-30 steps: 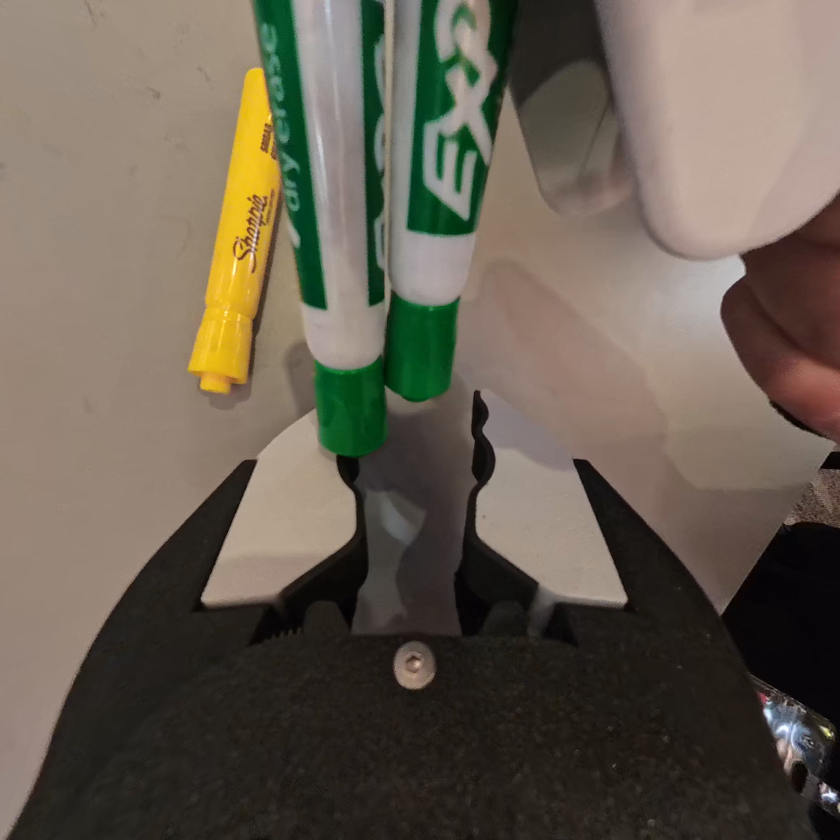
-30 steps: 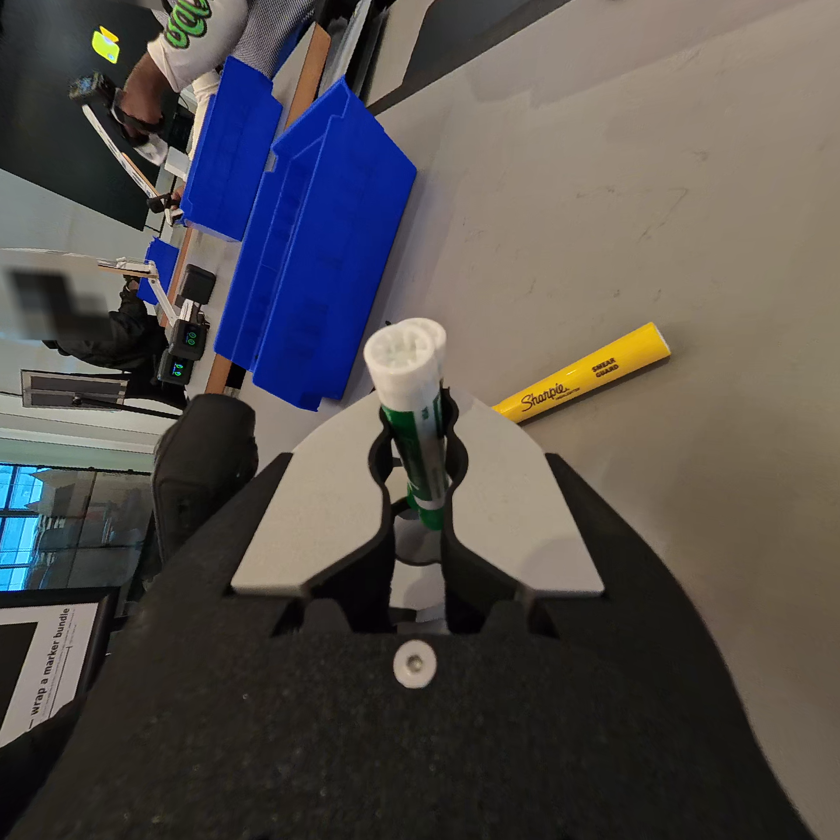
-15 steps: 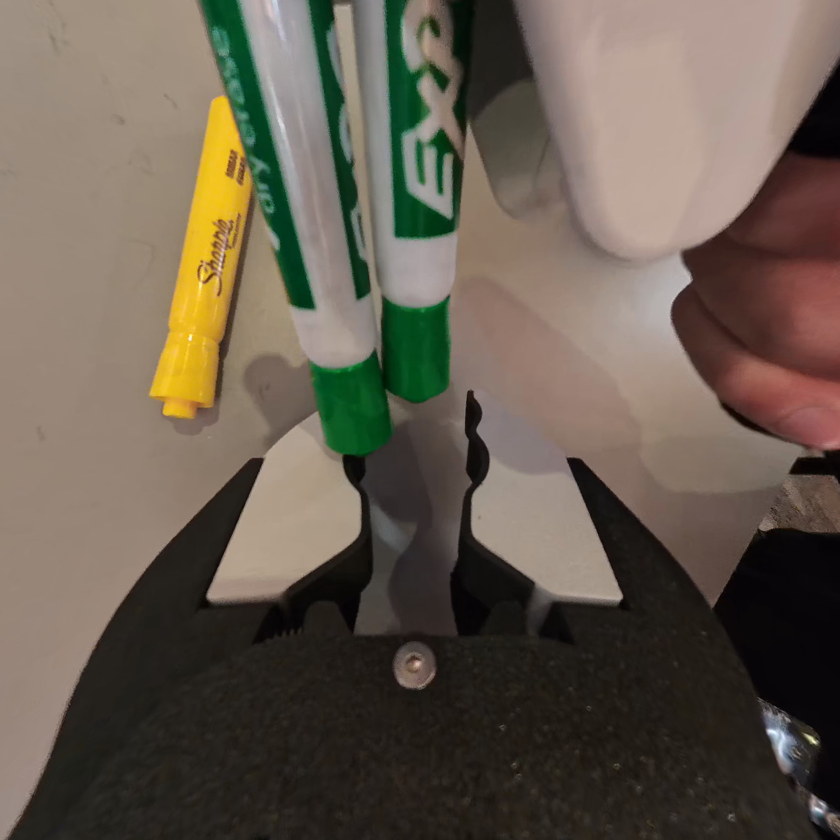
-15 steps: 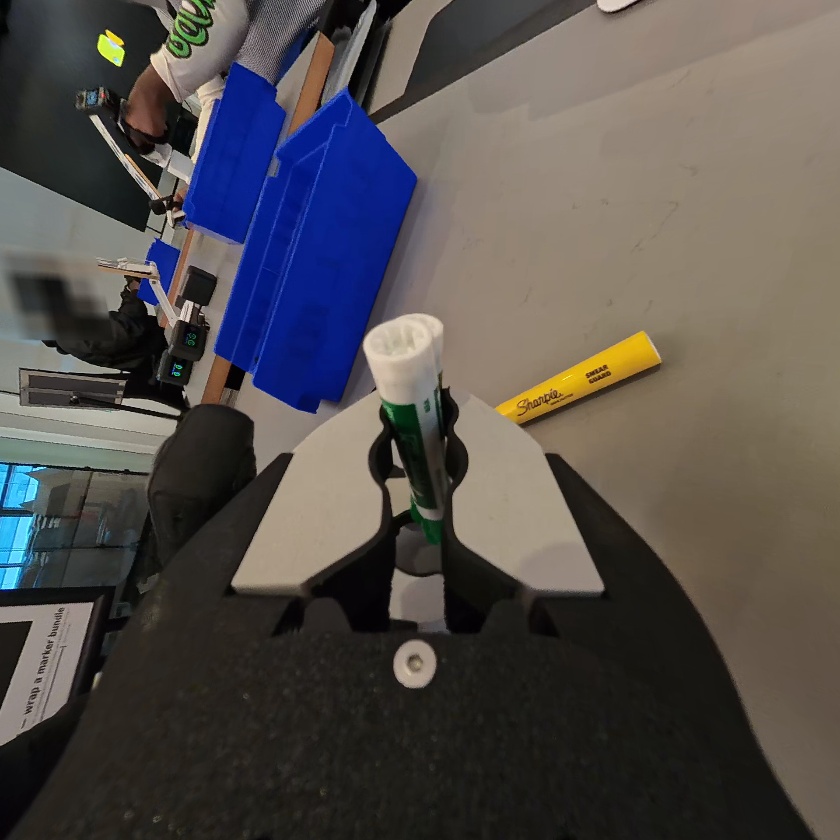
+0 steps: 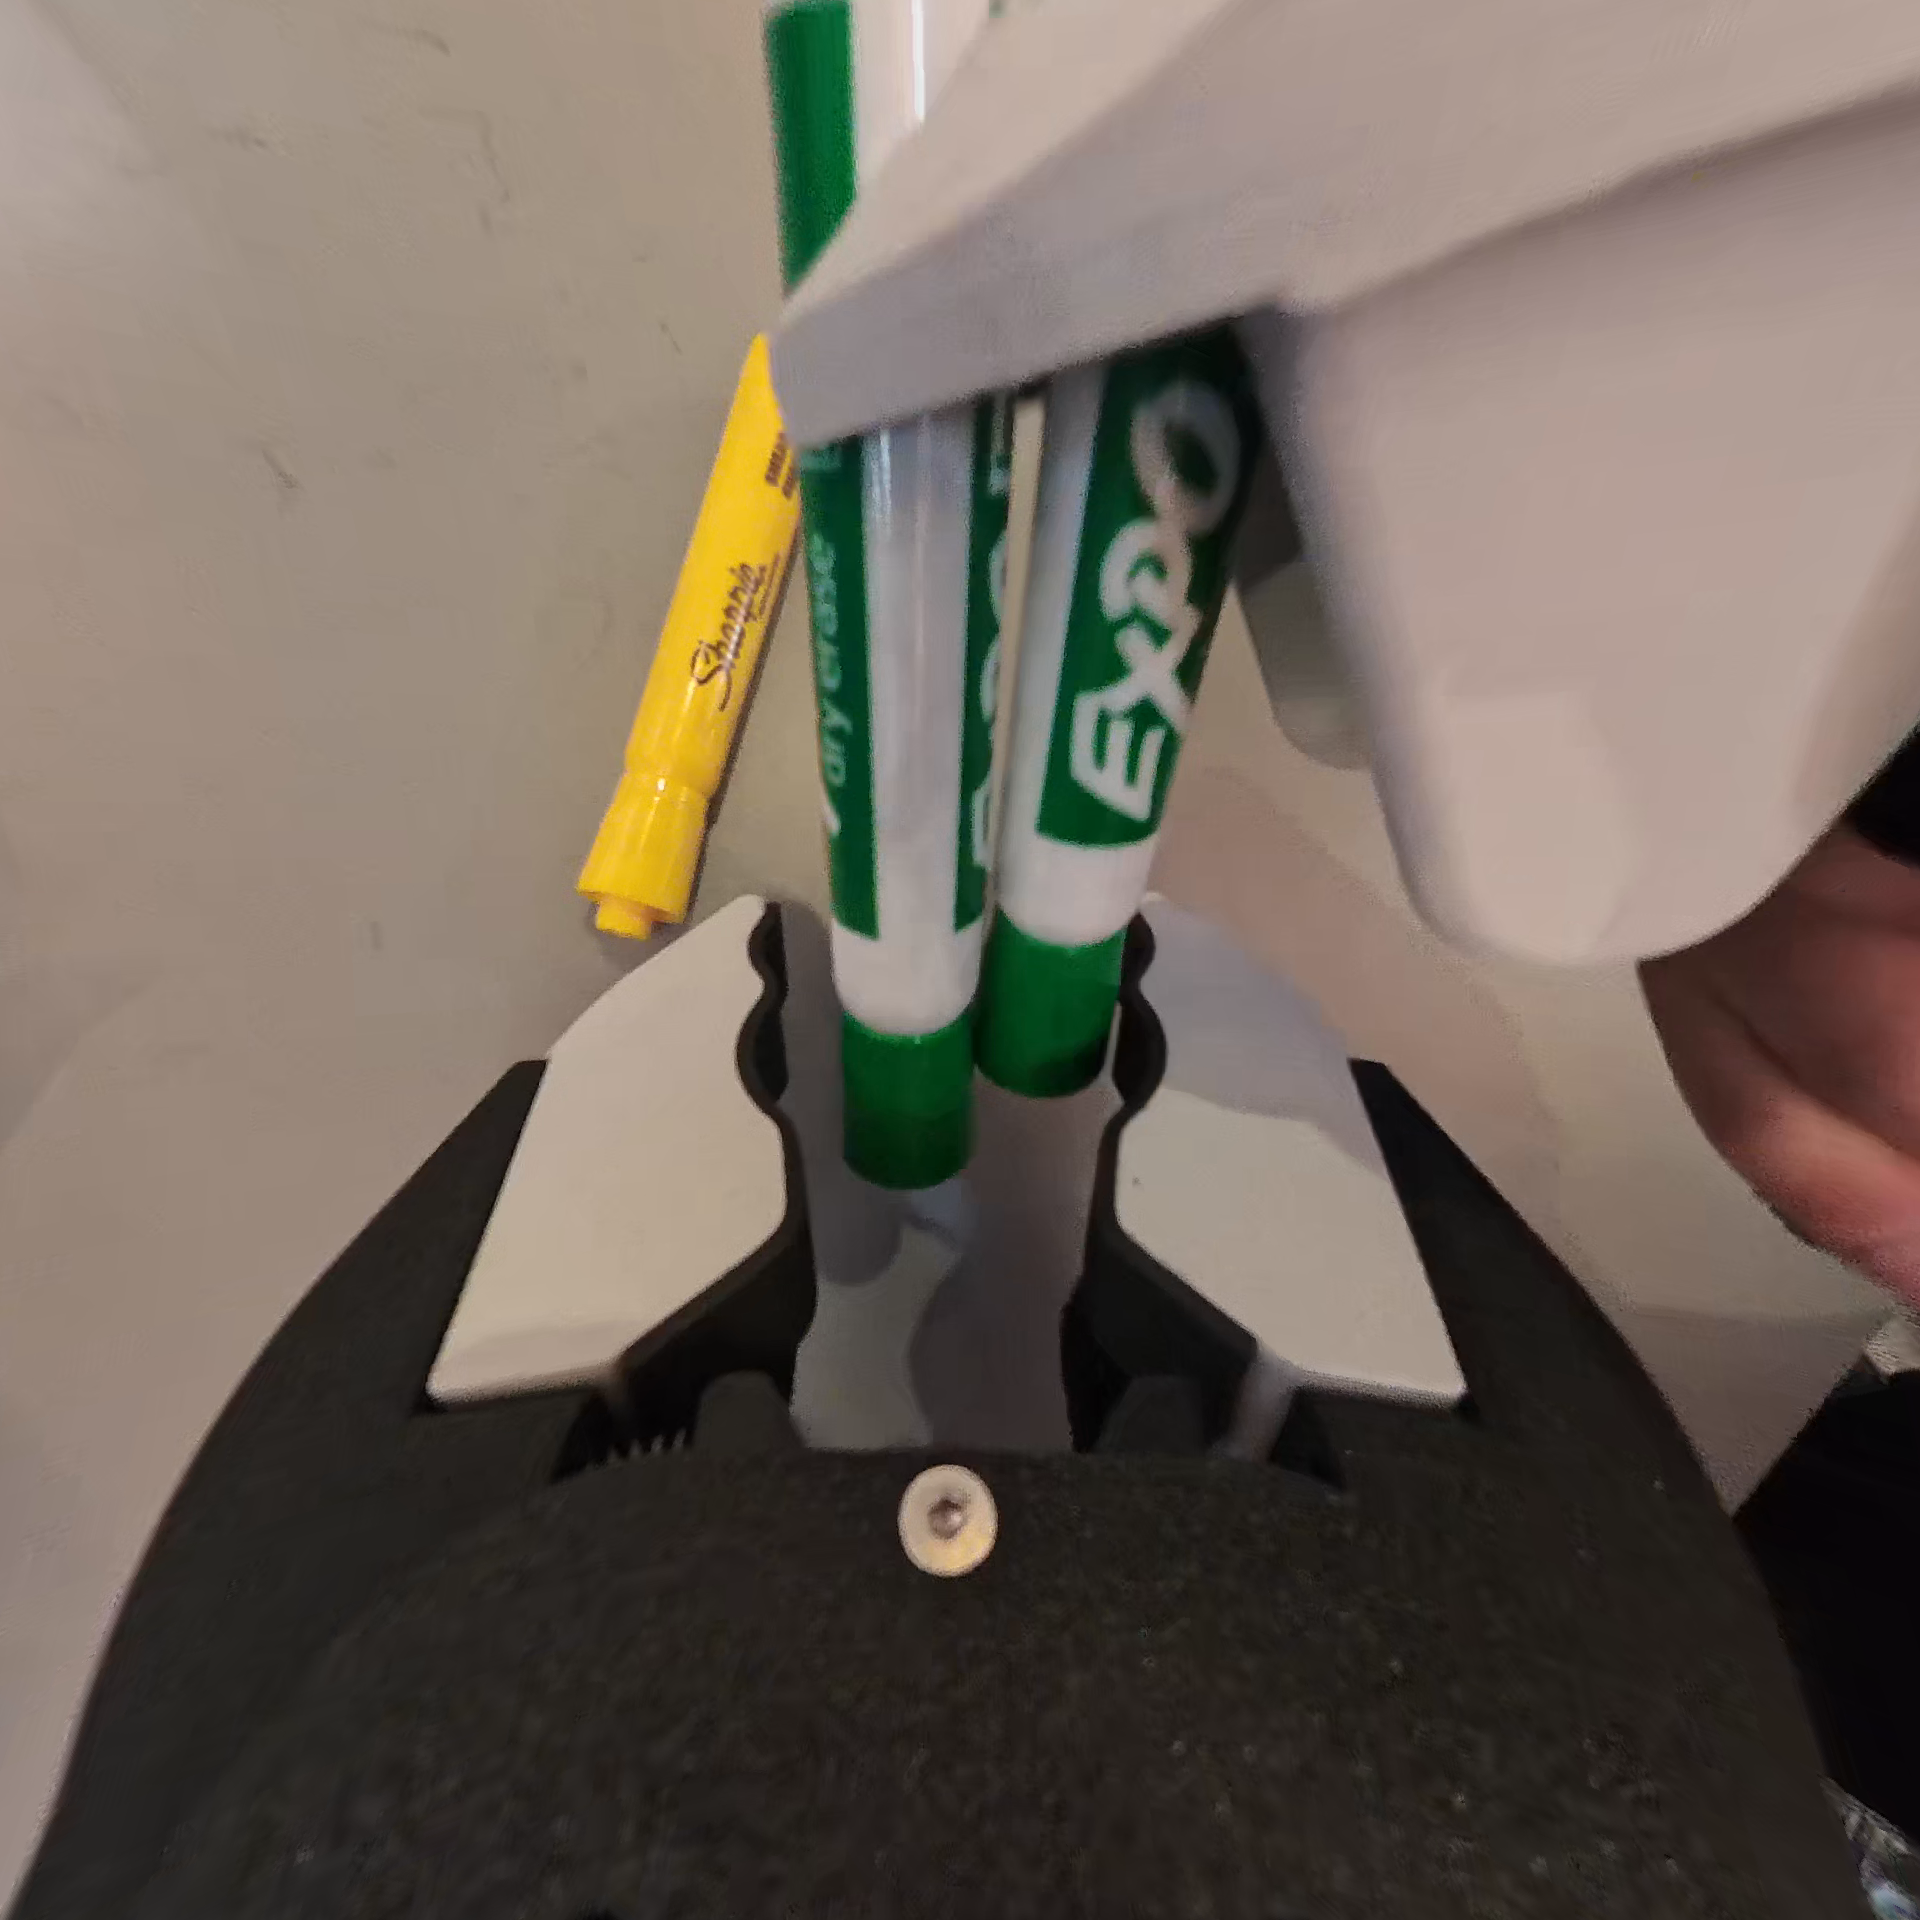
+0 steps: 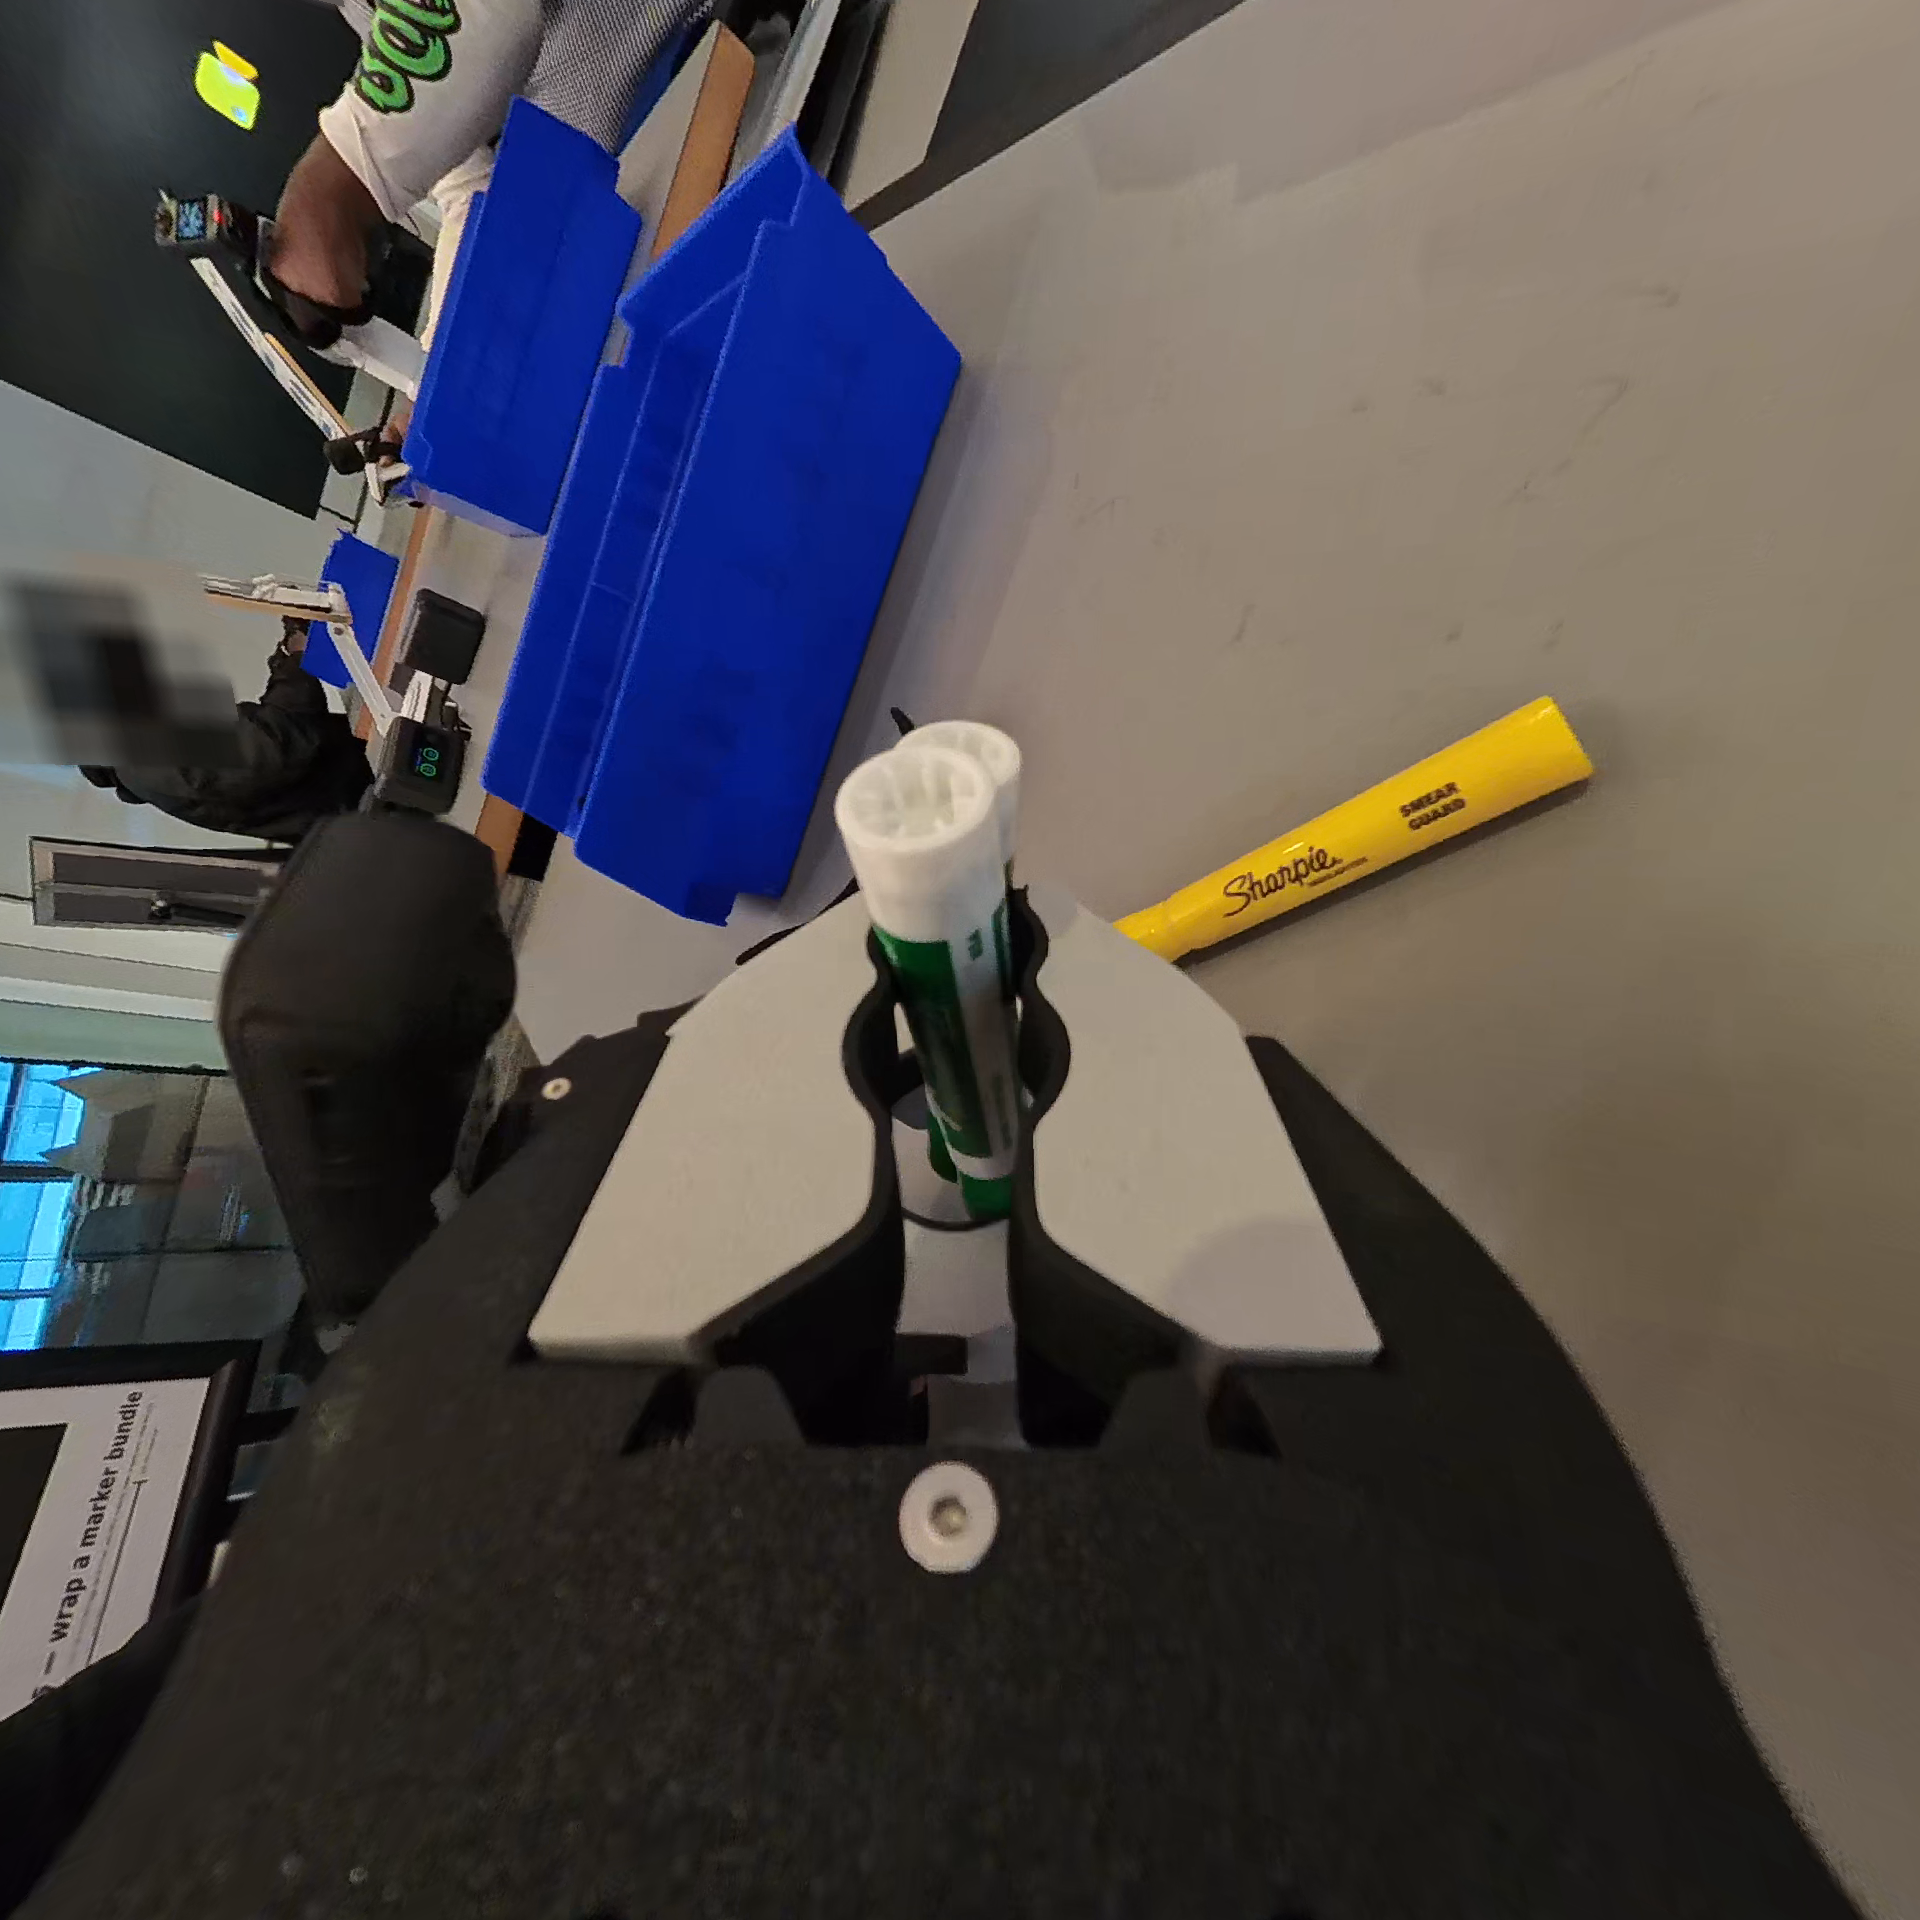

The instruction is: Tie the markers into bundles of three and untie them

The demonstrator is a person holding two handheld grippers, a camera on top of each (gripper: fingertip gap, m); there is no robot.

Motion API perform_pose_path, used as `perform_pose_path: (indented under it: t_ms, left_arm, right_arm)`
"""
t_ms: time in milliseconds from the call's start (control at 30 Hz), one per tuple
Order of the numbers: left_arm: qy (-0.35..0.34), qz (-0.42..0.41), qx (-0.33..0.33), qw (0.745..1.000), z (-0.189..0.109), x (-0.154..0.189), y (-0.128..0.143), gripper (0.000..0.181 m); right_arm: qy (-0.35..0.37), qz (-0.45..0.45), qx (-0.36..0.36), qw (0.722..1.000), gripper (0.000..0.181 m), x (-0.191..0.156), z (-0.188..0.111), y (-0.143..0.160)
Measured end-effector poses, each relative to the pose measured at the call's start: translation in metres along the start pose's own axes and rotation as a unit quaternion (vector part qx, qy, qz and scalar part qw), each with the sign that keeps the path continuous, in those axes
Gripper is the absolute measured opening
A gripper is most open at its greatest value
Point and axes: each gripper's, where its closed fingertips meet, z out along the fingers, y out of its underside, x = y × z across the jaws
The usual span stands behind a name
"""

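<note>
Where the right wrist view opens onto a room, with a grey table, blue bins at its far edge and people working at a further bench, the left wrist view shows only bare tabletop and the pale body of the right gripper filling its upper right, a hand beneath it. The right gripper has its fingers narrow, clamped on two green markers standing on end, white butts toward the camera. The left gripper has its fingers set wide, the markers' green caps between them; whether the pads touch the caps I cannot tell. The upper barrels are hidden there behind the right gripper. A yellow marker lies flat on the table just beside the green pair, its tip hidden behind the right finger; in the left view the tip shows. A thin dark loop under the right fingers is too small to identify.
</note>
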Motion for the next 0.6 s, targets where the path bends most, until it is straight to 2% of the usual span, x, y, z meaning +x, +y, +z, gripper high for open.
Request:
perform_pose_path:
  t_ms: [600]
  left_arm:
    - [-0.02, 0.04, -0.046, 0.998, 0.0011, -0.0022, 0.0012, 0.041]
  right_arm:
    - [-0.029, 0.053, 0.024, 0.998, 0.018, 0.0023, -0.0008, 0.0055]
